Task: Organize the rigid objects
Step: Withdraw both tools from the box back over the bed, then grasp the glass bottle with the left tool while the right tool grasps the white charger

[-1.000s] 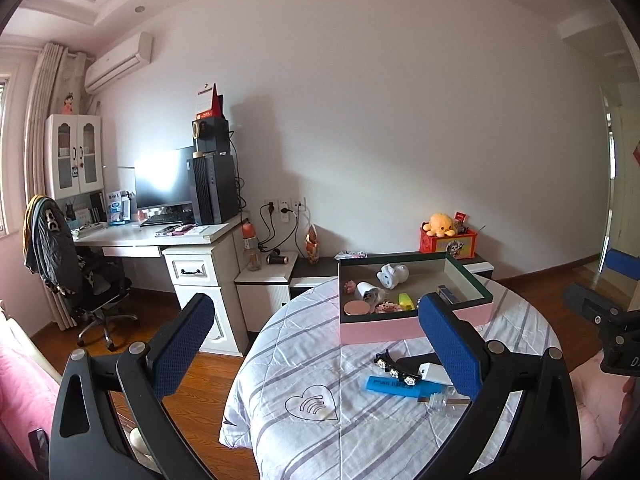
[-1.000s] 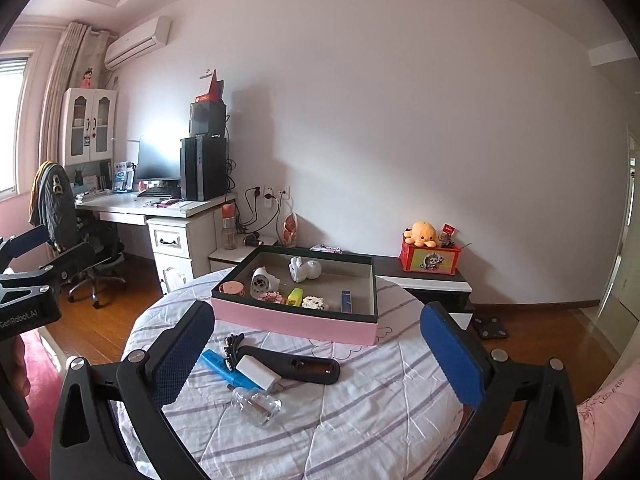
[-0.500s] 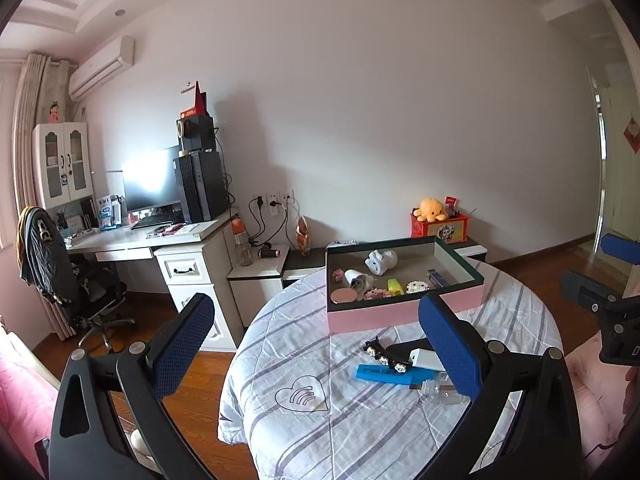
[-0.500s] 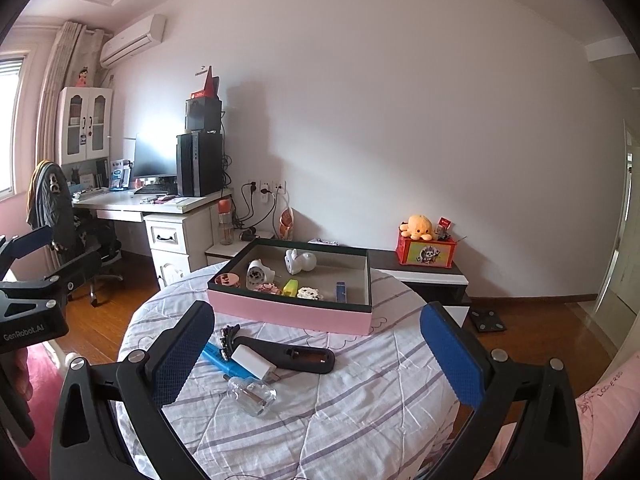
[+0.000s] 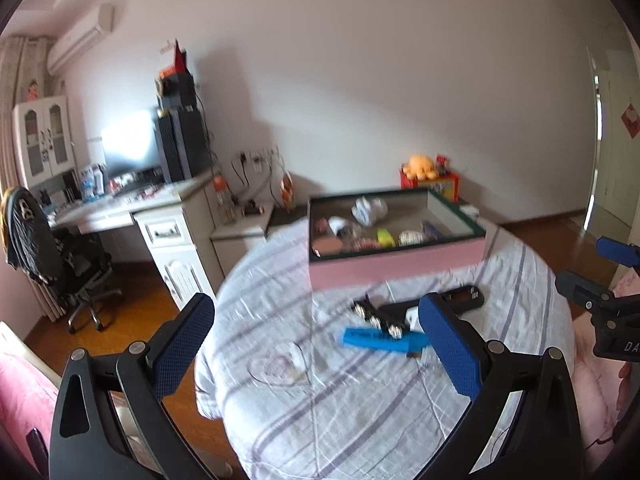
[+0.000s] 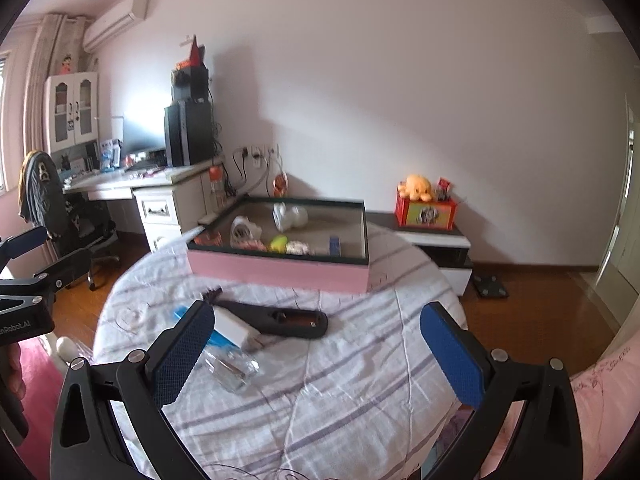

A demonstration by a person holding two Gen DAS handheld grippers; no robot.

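Note:
A pink box [image 5: 400, 268] [image 6: 280, 270] with a dark rim stands at the far side of the round table and holds several small items. In front of it lie a black handle-shaped device [image 6: 280, 320] [image 5: 460, 298], a white block [image 6: 232, 326], a blue flat piece [image 5: 380, 340], a string of small black pieces [image 5: 374, 316] and a clear glass bottle [image 6: 232, 366]. My left gripper [image 5: 316, 350] is open and empty above the table's near left. My right gripper [image 6: 316, 354] is open and empty above the table's near side.
The table carries a striped white cloth [image 6: 340, 392]. A desk with monitor and computer tower [image 5: 180, 148] and an office chair [image 5: 60, 256] stand left. A low cabinet [image 6: 436, 244] with a red toy box stands behind. Wood floor surrounds the table.
Both grippers have moved closer to the table and tilted down; the box and loose objects look larger. Both stay open and empty.

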